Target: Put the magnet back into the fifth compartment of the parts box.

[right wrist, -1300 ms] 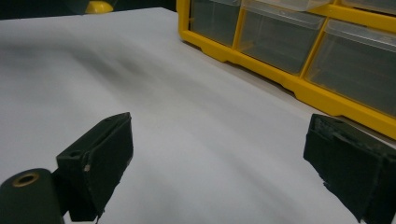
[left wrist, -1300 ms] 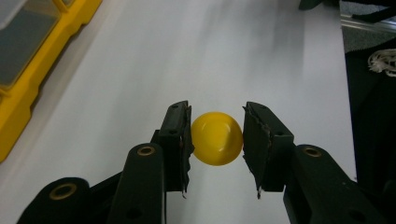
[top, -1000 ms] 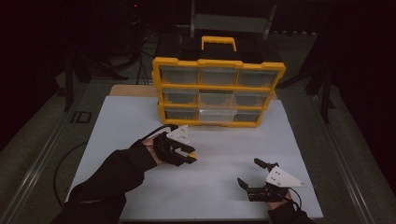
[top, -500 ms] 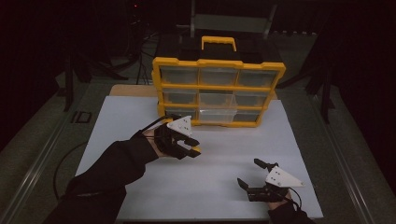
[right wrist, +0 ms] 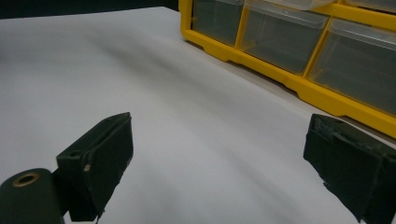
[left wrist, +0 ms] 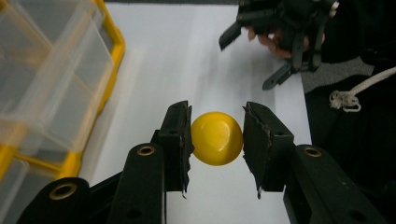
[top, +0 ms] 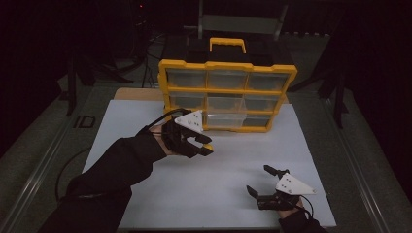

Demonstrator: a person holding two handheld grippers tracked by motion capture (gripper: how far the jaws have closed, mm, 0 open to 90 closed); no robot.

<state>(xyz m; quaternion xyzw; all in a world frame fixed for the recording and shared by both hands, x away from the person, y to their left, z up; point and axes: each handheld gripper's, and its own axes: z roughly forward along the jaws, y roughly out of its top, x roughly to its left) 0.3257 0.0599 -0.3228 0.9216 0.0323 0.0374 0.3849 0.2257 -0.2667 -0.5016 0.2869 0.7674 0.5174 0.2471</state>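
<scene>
Yellow ball [left wrist: 216, 138] is the thing in hand; it sits between the pads of the left gripper [left wrist: 216, 140], above the white table [top: 233, 160] and near the big yellow drawer box [top: 227, 90]. It looks smooth, hard and light, so it may slip; holding it across the middle seems best. The right gripper [top: 265, 183] rests wide open and empty.

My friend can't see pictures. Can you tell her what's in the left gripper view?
Two black jaws of the left gripper squeeze a shiny yellow ball above a white table. A yellow organizer with clear drawers stands at the left, and the right gripper, open, sits farther off at the top.
</scene>
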